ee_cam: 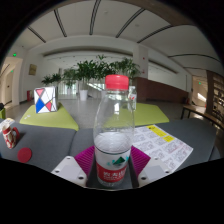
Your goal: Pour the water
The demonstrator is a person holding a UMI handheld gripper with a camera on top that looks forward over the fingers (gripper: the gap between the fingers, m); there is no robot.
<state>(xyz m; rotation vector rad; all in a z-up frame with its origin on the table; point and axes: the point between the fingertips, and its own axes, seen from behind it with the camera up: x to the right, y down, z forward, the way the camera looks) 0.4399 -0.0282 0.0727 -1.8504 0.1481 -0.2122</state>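
Nearest, the gripper (113,172): two pale fingers angling inward, magenta pads (87,160) on the inner faces, the fingertips hidden behind the bottle. Closed on the water bottle (114,130), a pad pressing each side of its lower body, jaws spread only as far as the bottle's width. Bottle base cut off from sight between the fingers. Clear, ribbed plastic, upright, cylindrical with a rounded shoulder; red screw cap (117,82) on top, red and white label (113,169) round the lower part, print too small to read.

Just beyond, a grey table (60,145), smooth and matte. To the right of the bottle, a white printed sheet (170,149) lying flat, text illegible. To the left, a small red round object (24,154), kind unclear, and a red and white packet (8,132), partly cut off. Farther back, a yellow-green mat (47,119) with a white carton (44,100) bearing red and blue triangles standing on it; another yellow-green mat (150,113) behind the bottle to the right.

Farthest, a row of green leafy plants (90,70), bright windows and a white panelled ceiling (110,20), details washed out.
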